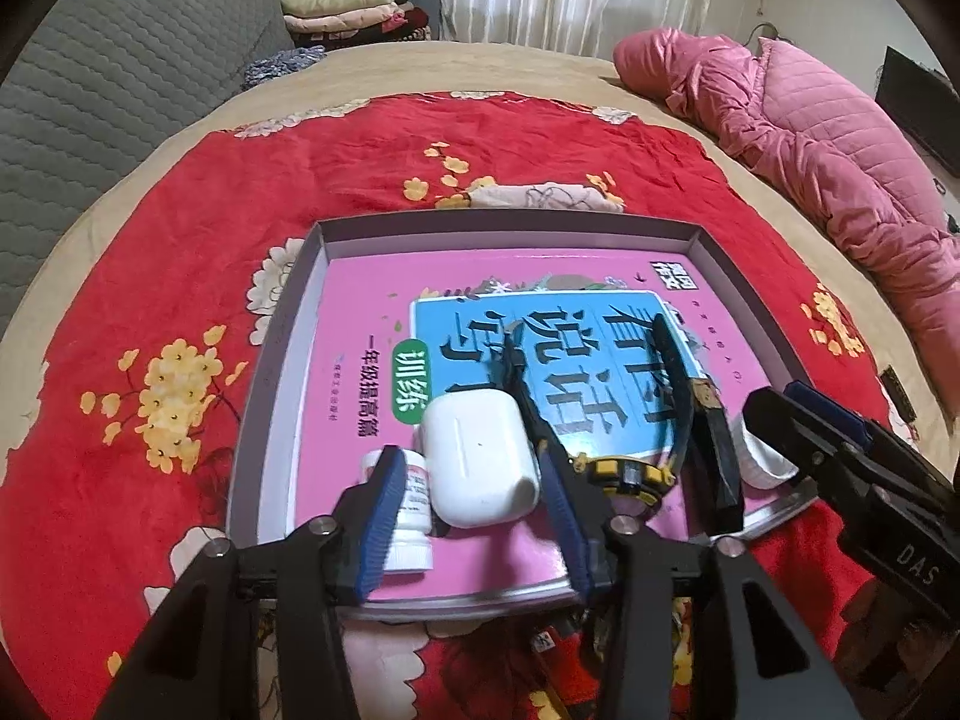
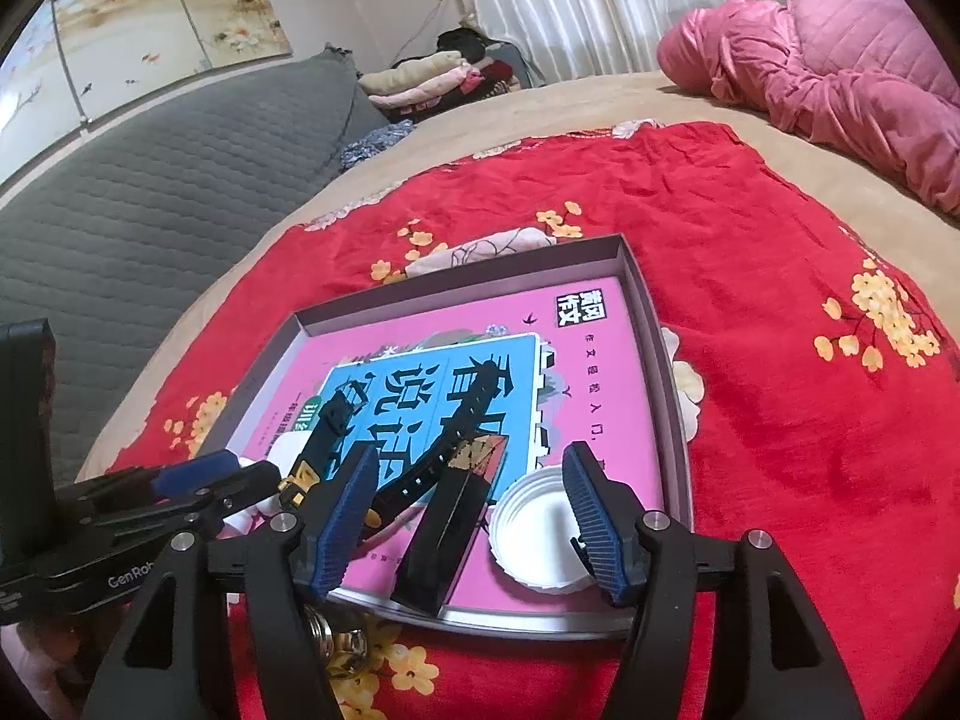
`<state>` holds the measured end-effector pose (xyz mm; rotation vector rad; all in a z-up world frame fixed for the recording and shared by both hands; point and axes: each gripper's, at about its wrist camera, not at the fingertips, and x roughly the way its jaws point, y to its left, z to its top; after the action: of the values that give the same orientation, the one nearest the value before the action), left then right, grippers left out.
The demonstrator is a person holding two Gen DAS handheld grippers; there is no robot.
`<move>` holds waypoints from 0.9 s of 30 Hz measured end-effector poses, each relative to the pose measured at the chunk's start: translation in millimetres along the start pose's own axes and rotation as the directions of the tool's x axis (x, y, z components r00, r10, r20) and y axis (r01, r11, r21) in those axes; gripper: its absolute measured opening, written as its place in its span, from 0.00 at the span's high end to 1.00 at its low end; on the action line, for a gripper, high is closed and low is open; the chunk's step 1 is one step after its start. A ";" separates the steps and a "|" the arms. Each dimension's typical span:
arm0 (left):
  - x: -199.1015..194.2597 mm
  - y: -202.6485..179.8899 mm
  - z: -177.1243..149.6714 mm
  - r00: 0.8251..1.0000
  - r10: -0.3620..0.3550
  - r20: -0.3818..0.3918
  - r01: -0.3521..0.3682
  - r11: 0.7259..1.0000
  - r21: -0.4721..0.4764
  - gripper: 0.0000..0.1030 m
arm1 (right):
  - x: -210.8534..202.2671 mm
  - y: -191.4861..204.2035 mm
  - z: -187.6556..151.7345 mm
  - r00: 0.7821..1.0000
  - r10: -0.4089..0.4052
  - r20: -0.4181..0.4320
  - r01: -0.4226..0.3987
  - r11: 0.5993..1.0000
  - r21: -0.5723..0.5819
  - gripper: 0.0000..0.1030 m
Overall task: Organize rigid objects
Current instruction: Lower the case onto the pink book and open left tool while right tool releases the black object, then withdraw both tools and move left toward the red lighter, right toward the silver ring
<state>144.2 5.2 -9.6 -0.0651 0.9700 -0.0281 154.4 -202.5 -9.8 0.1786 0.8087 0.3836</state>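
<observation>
Left wrist view: our left gripper [image 1: 477,516] hides part of the pill bottle [image 1: 411,510]; fingers spread, as on the right gripper [image 2: 474,516]. White earbud case [image 1: 480,462] lies in the tray [image 1: 264,396].

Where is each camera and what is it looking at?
Left wrist: on the left gripper, facing across the tray; its open fingers flank the white case.
Right wrist: on the right gripper, facing the same tray; its open fingers flank the white lid.
Both views share the pink book, the watch and the other gripper.
</observation>
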 end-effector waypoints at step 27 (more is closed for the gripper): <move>-44.1 -9.8 -45.3 0.999 -0.044 -0.010 0.044 0.998 0.043 0.41 | -27.8 10.5 -14.2 0.999 -0.023 0.031 0.025 0.997 -0.075 0.27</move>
<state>82.0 -4.2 1.9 -0.0468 0.9762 -0.0899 123.8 -203.8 2.3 0.1037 0.7645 0.3873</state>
